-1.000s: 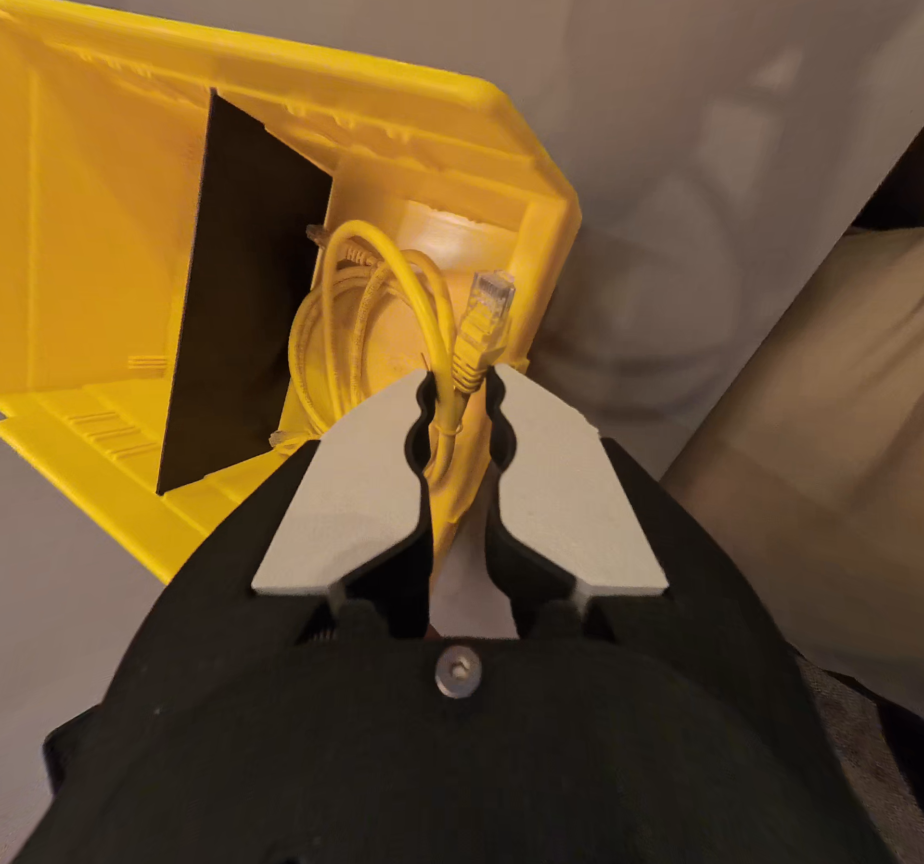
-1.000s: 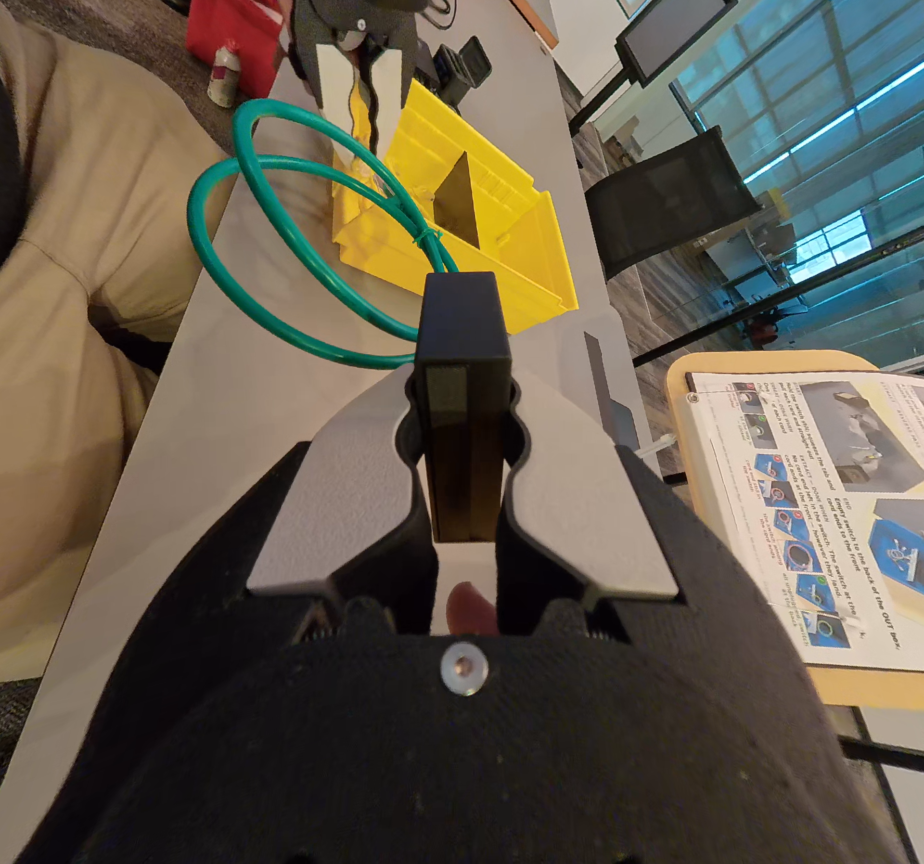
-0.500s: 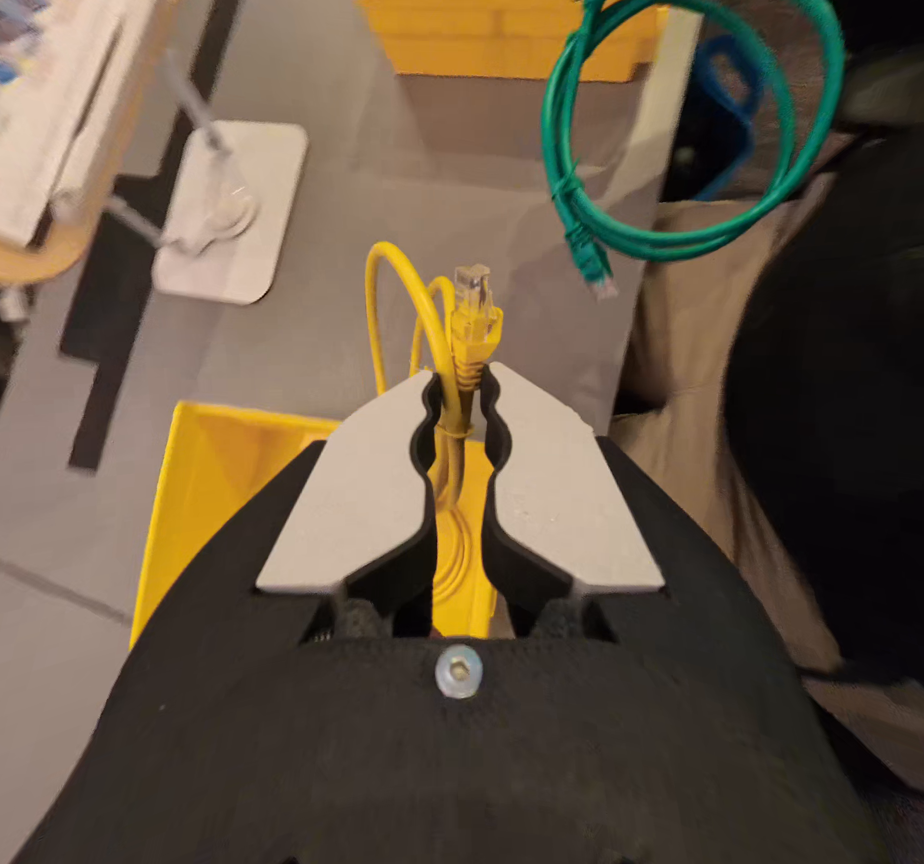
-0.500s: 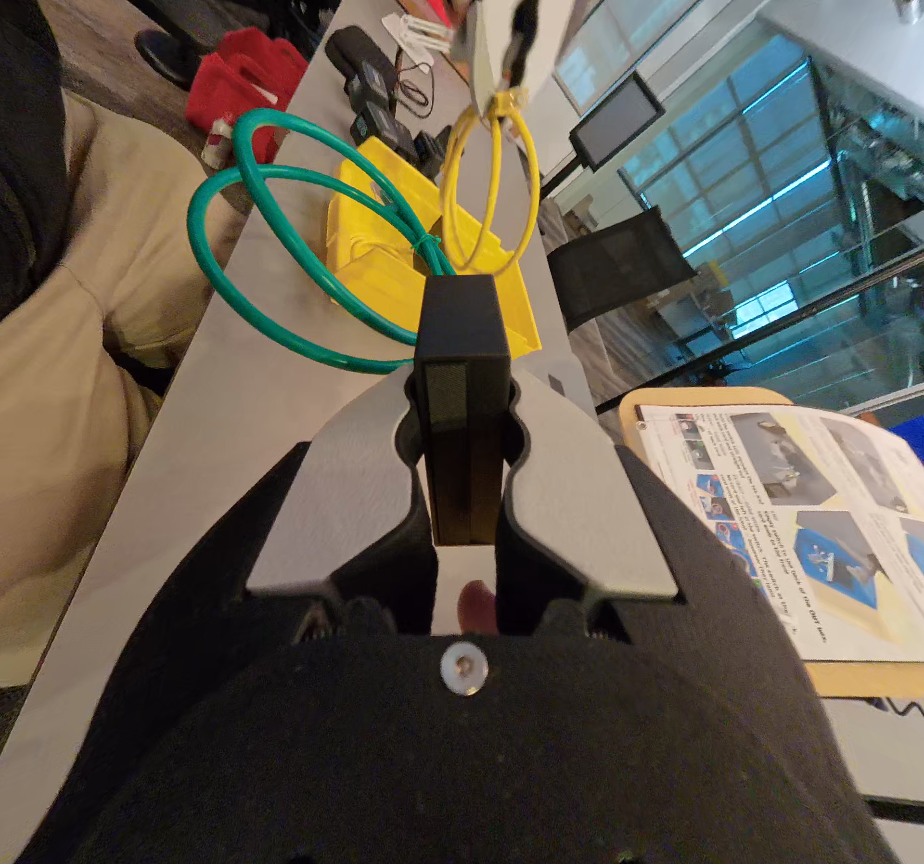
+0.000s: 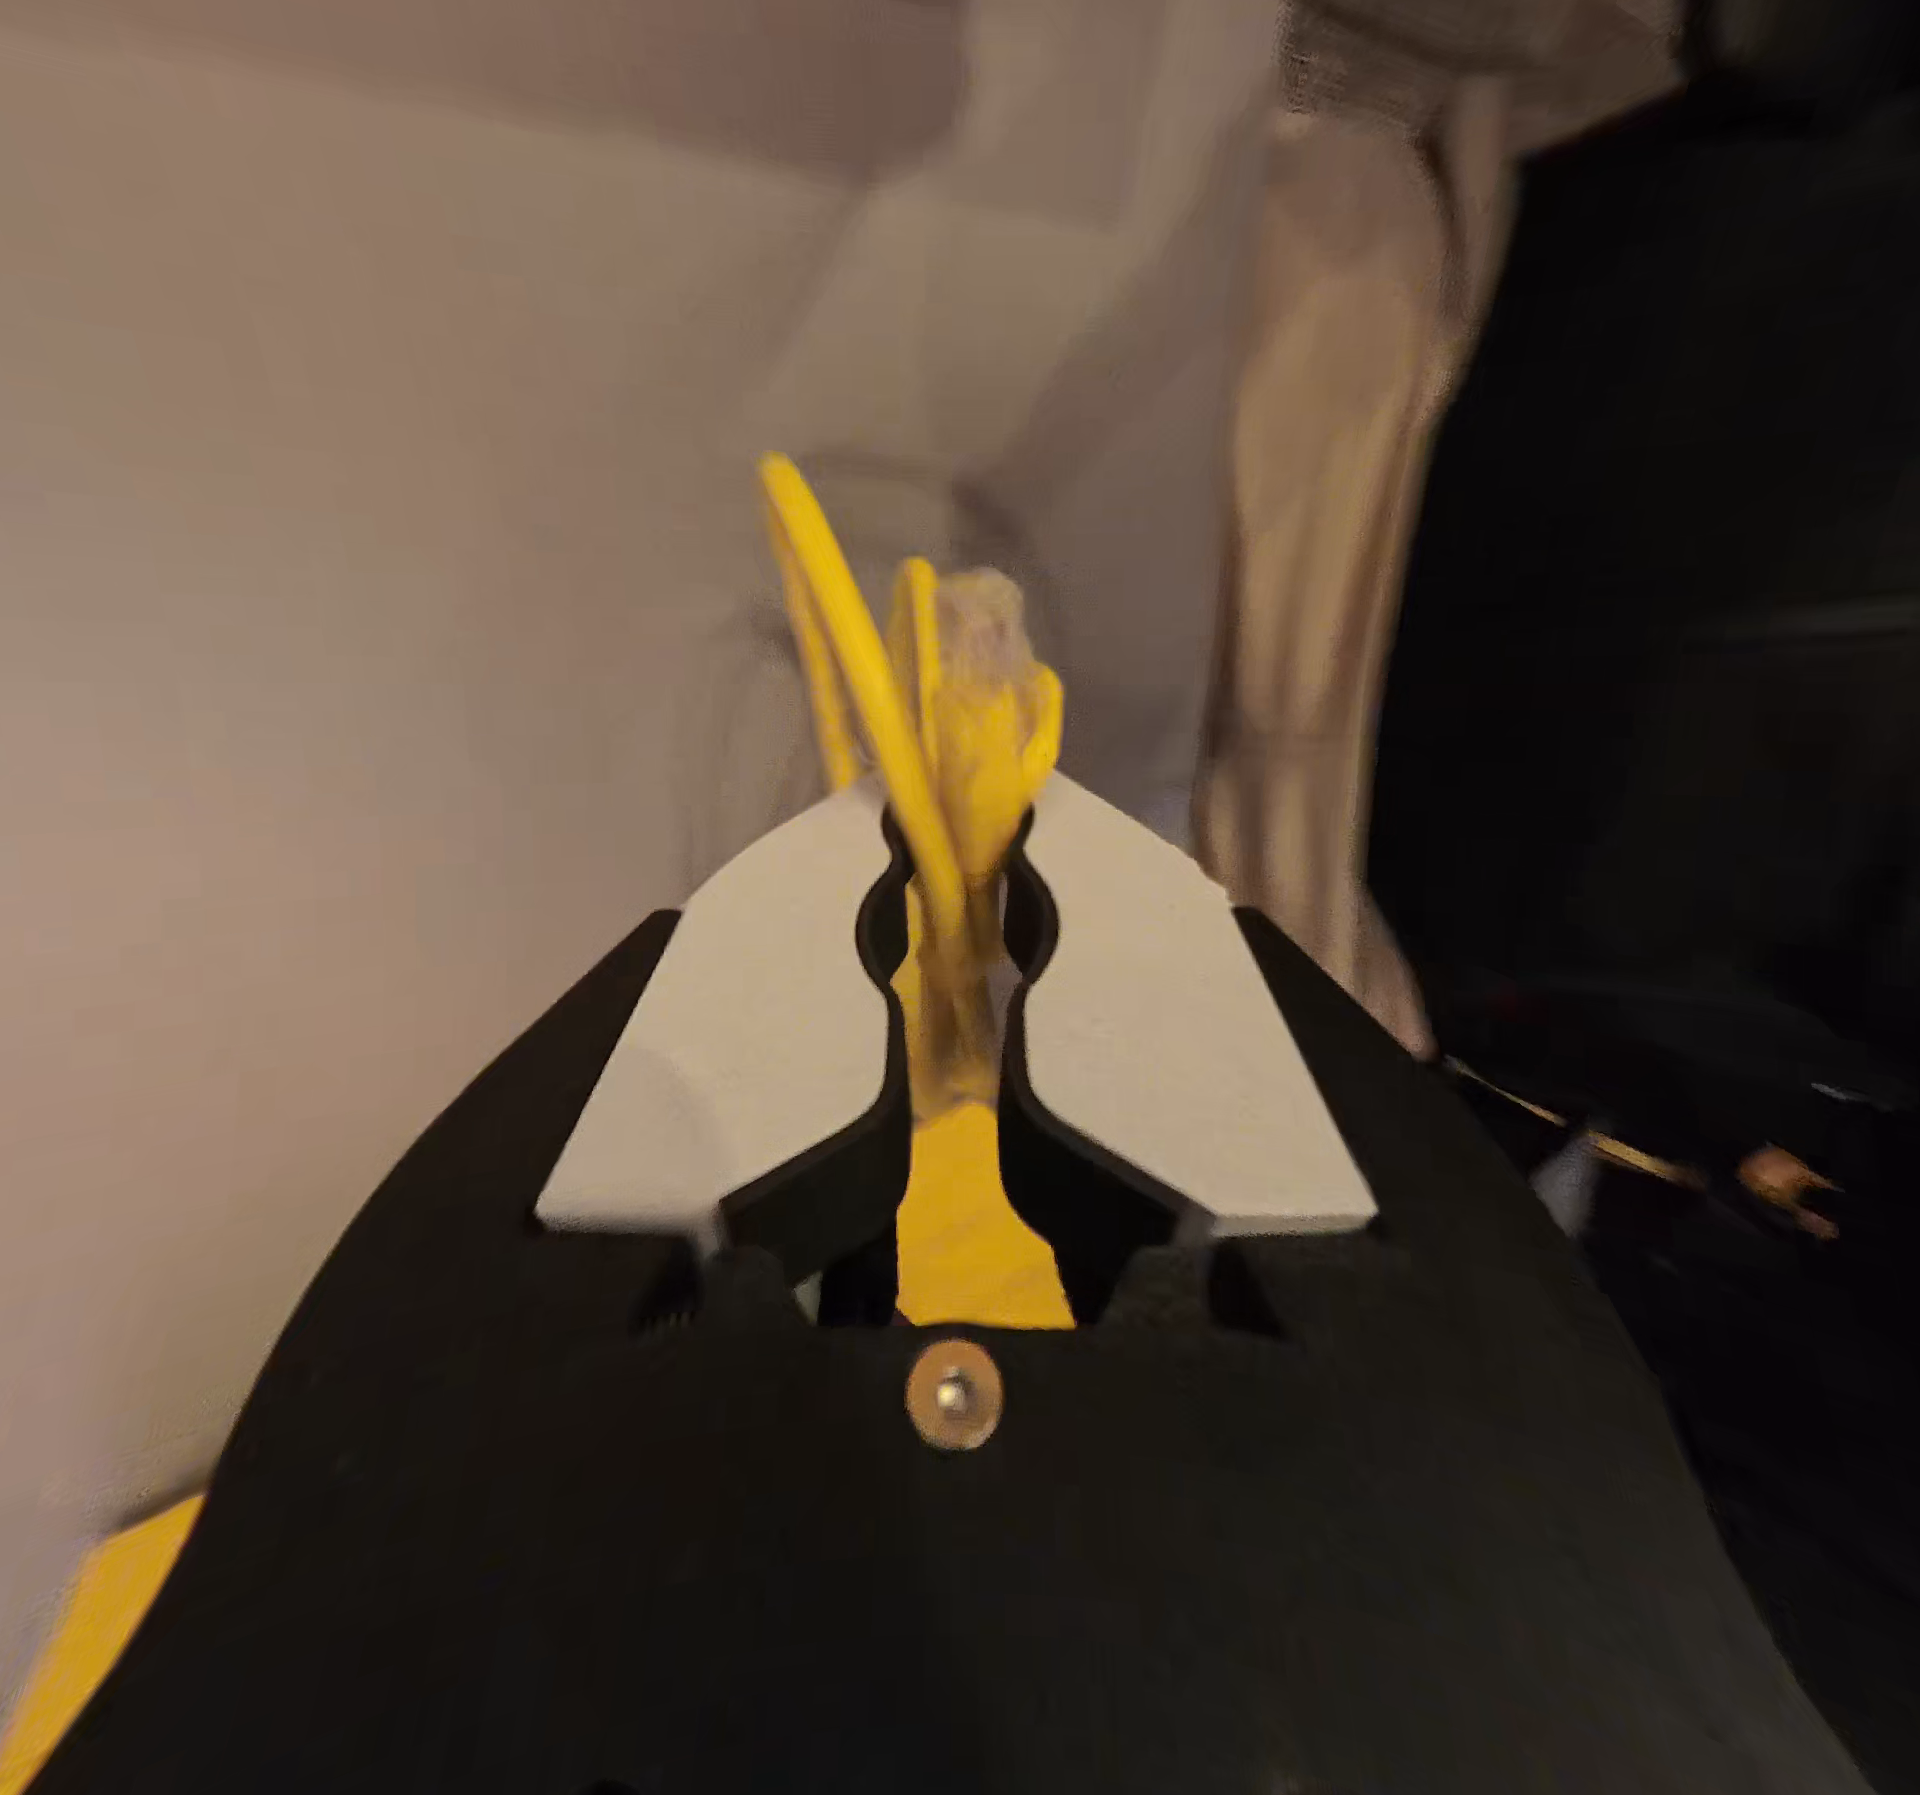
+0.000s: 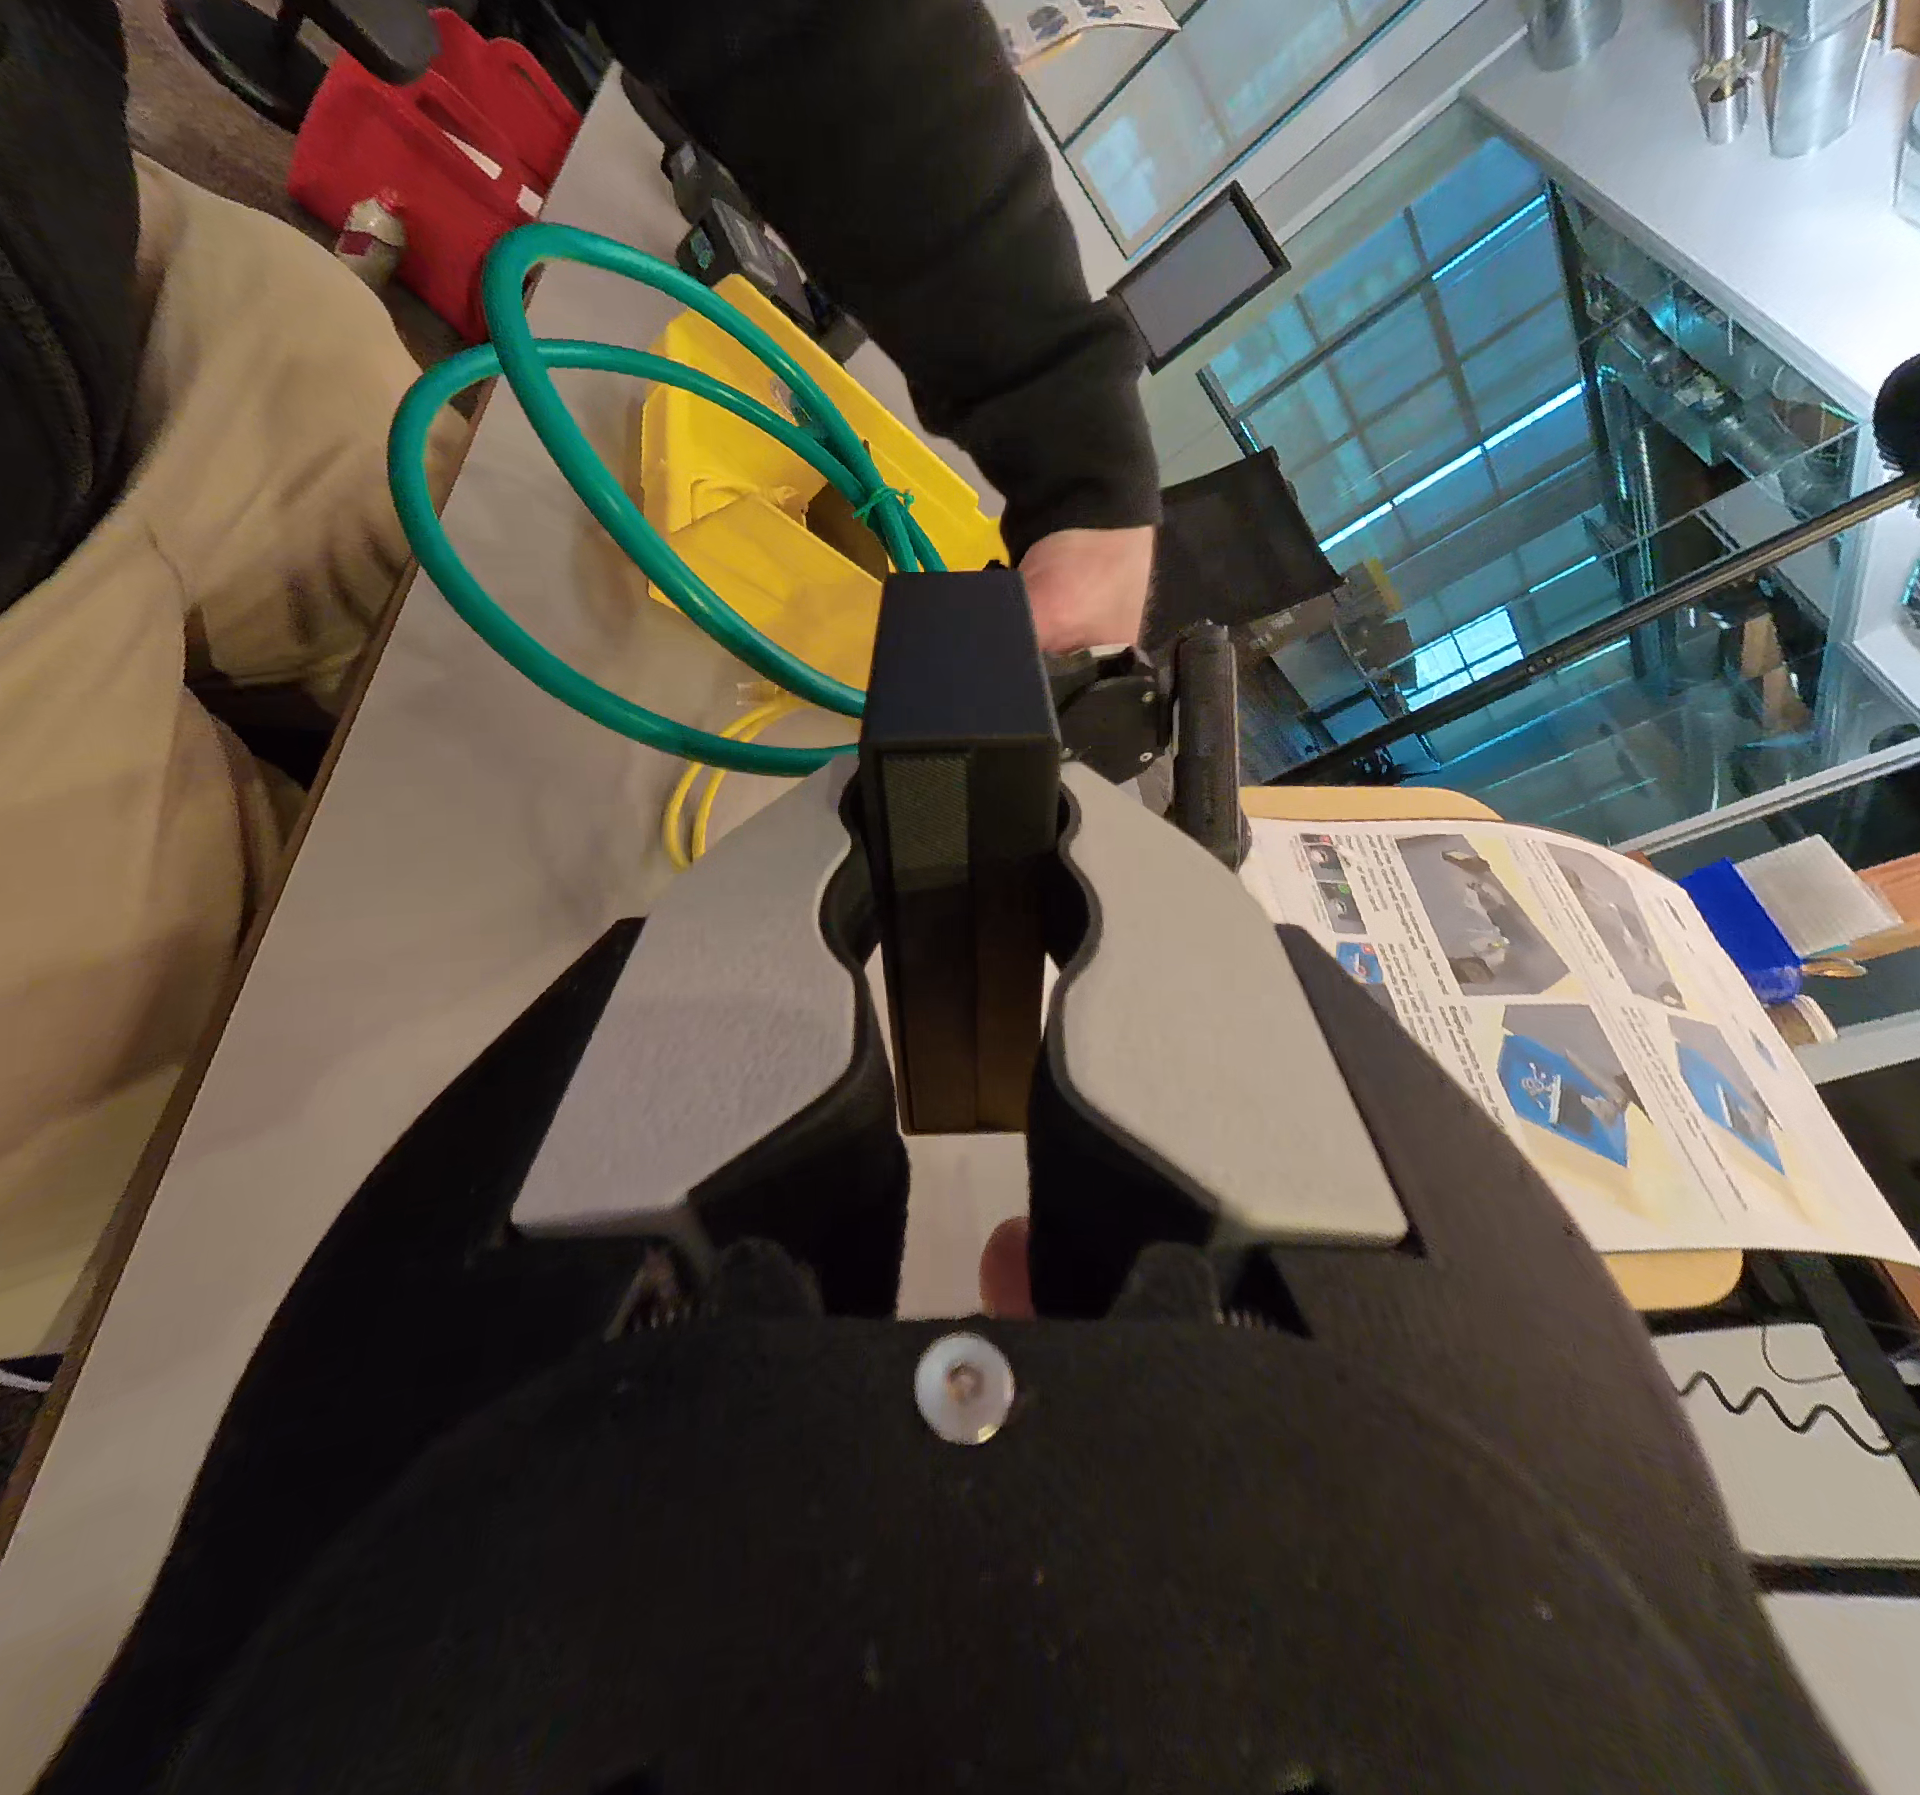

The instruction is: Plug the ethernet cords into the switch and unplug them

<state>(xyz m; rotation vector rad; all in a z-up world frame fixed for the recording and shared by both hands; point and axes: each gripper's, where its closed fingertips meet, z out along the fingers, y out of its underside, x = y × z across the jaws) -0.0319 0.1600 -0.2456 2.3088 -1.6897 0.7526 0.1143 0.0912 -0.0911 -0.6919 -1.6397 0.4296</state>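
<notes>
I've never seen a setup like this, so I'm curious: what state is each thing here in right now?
left gripper: shut on the yellow cord.
yellow cord: held near its plug, coil hanging, not plugged in.
right gripper: shut on the switch.
switch: held on edge above the table.
green cord: coiled and tied, one end at the switch; plugged or not, hidden.
yellow bin: on the table.

A pale grey counter [image 6: 436, 924] runs away from the right wrist view, its near edge beside a person's tan trouser leg. On it sits a yellow bin [image 6: 727, 550], and farther along some small dark devices [image 6: 732, 239]. Loops of yellow cord [image 6: 691, 815] hang just above it; contact cannot be told
</notes>
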